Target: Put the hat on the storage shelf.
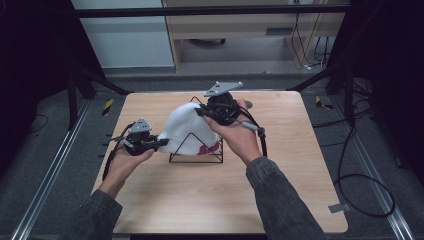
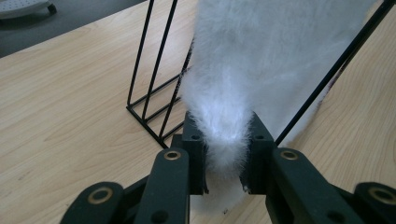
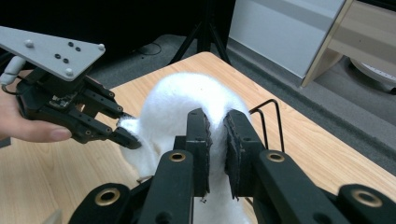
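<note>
While you hold both grippers: the fluffy white hat (image 1: 186,131) drapes over the black wire stand (image 1: 196,156) mid-table (image 1: 165,195).
Left gripper (image 2: 223,154): low at the hat's left edge, jaws pinching the fur.
Right gripper (image 3: 215,149): raised, wrist angled down, jaws clamped on the hat's crown.

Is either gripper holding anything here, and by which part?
Both hold the white hat: the left gripper pinches its fuzzy edge, the right gripper pinches a fold near its top, over the wire rack.
</note>
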`<move>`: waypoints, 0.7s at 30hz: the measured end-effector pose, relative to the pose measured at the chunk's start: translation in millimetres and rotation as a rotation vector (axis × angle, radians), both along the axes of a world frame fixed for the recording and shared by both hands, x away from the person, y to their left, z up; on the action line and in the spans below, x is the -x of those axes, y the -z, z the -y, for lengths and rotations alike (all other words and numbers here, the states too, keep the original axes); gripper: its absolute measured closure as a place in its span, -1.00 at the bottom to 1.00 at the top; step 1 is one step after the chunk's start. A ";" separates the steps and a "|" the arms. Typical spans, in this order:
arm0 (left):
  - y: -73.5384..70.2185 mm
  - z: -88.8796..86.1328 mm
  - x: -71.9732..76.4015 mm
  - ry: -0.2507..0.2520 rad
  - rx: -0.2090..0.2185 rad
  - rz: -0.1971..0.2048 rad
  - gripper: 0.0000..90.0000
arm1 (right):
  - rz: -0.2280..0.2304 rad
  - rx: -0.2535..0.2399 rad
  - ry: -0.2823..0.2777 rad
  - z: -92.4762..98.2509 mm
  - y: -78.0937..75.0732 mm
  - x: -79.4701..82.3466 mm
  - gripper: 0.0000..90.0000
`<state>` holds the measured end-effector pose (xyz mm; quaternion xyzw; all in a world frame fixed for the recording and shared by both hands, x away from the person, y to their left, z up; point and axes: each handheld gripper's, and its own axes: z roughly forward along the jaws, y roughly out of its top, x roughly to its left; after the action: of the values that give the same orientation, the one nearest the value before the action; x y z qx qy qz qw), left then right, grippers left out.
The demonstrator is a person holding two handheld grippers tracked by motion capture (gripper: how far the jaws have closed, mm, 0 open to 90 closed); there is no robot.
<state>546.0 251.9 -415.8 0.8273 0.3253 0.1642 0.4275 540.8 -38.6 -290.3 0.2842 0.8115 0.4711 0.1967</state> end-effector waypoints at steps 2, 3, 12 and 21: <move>0.7 0.3 -0.2 0.000 -0.001 -0.002 0.66 | 0.000 0.004 -0.002 -0.3 0.5 0.2 0.80; 1.0 0.5 -0.3 0.000 -0.002 -0.002 0.66 | 0.000 0.010 -0.004 -0.7 1.0 0.6 0.80; 5.2 -0.2 0.0 -0.001 -0.002 -0.006 0.66 | -0.013 0.010 -0.009 -1.2 5.3 1.3 0.82; 15.1 -1.3 0.0 -0.008 0.000 -0.024 0.66 | -0.033 0.019 -0.011 -4.9 14.1 1.3 0.81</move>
<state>546.0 253.2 -430.9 0.8279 0.3336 0.1557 0.4231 539.5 -33.7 -304.3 0.2855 0.8207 0.4598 0.1831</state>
